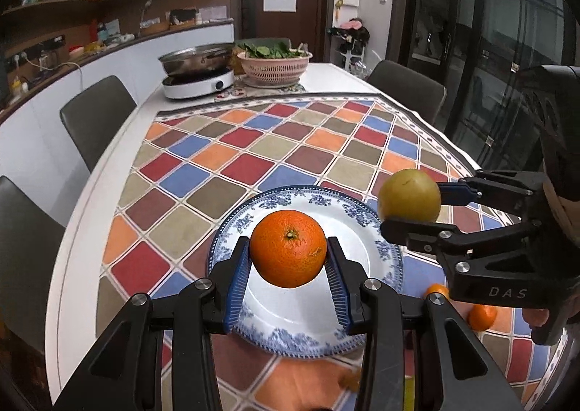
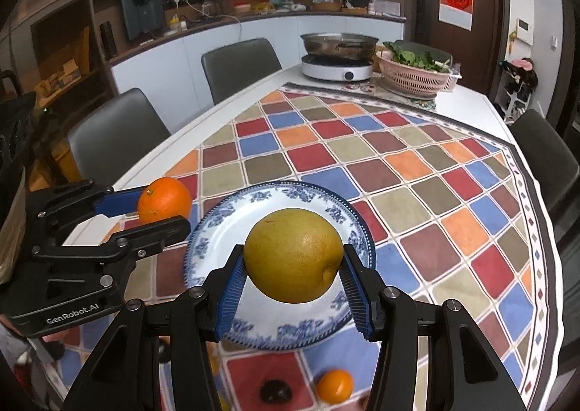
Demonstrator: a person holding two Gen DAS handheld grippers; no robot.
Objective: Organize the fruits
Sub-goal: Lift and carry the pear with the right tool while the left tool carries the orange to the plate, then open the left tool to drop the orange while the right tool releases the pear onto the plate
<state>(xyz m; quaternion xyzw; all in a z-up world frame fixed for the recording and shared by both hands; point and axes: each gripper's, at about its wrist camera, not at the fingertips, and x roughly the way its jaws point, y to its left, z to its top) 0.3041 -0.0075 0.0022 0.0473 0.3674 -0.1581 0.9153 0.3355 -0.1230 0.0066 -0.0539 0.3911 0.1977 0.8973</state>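
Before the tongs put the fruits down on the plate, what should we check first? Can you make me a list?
1. Left tongs holding the orange tight: ok, pinched between both pads.
2. Right tongs holding the yellow pear tight: ok, gripped on both sides.
3. Room on the blue-and-white plate: ok, no fruit lies on it.
4. Both fruits lifted off the plate: ok, each hangs in the air above it.
5. The two tongs apart from each other: ok, there is a gap between them, but they are close.
6. Small orange left on the tablecloth: not ok, it still waits near the plate.
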